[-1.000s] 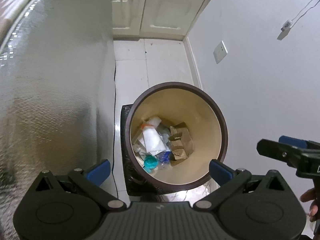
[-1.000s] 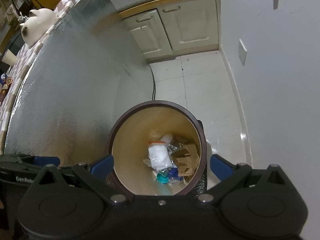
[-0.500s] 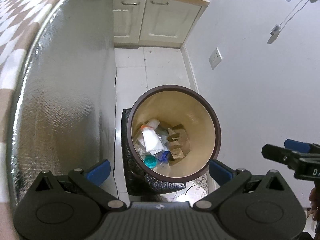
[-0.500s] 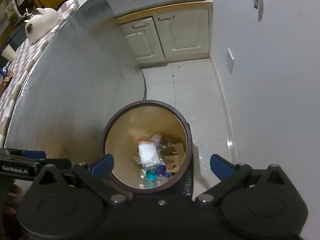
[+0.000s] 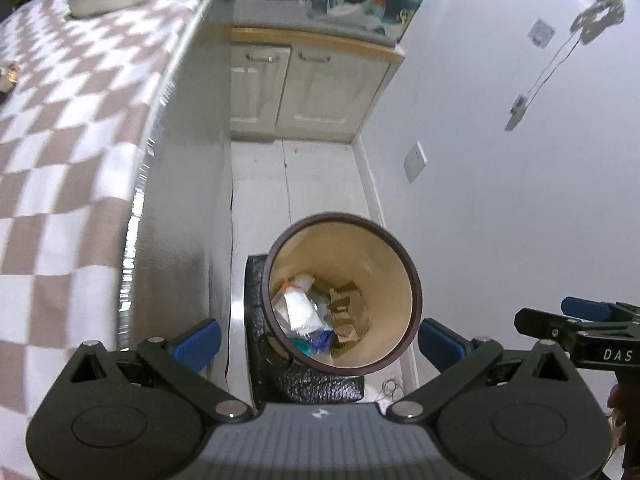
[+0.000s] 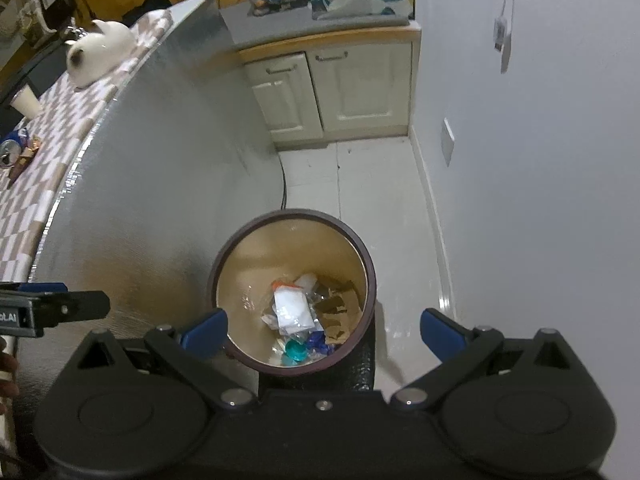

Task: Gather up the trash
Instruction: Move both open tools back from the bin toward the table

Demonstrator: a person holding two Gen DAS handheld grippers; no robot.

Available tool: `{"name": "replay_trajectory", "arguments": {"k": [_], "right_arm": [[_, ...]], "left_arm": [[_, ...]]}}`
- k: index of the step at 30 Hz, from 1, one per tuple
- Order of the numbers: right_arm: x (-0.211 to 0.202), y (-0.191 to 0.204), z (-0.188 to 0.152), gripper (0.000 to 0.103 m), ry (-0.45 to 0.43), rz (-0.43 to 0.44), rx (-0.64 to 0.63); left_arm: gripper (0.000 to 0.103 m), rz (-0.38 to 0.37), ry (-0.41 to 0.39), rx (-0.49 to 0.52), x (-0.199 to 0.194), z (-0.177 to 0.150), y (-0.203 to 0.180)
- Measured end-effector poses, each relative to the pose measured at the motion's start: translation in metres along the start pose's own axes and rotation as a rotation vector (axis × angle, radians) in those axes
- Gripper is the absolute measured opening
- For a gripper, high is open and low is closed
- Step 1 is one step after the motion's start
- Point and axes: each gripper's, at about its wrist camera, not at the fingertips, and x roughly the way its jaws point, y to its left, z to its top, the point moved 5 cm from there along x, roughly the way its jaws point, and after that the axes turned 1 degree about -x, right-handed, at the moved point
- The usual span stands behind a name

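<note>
**A:** Where do the two grippers sit, and what do they carry?

**B:** Both hang above a round trash bin on the floor, between a foil-clad counter side and a white wall. The left gripper has its blue-padded fingers spread wide with nothing between them. The right gripper is likewise spread and empty.

**A:** And the trash itself?

**B:** Some already lies at the bottom of the bin: a white plastic packet, torn brown cardboard and a teal cap, close together. More apparent litter, including a crushed blue can, sits on the checkered tabletop, up and to the left of both grippers.

**A:** Which gripper is nearer that tabletop?

**B:** The left one. From its camera the cloth fills the left side, close by; the right gripper sits to its right, nearer the wall. The items are too small to tell how their long axes run. The next pickup likely means swinging left, away from the bin, left gripper first.
</note>
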Motion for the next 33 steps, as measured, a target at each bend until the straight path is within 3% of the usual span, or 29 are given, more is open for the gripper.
{"name": "replay_trajectory", "arguments": {"k": [5, 19, 33], "right_arm": [[-0.033, 0.015, 0.005, 0.103, -0.068, -0.015, -0.032], [-0.117, 0.087, 0.009, 0.103, -0.247, 0.044, -0.122], [-0.162, 0.181, 0.004, 0.103, -0.388, 0.112, -0.19]], "left_arm": [[0.103, -0.002, -0.076, -0.023, -0.041, -0.004, 0.011], [0.103, 0.013, -0.306, -0.066, -0.168, -0.012, 0.05], [0.103, 0.088, -0.442, -0.082, -0.256, -0.028, 0.122]]}}
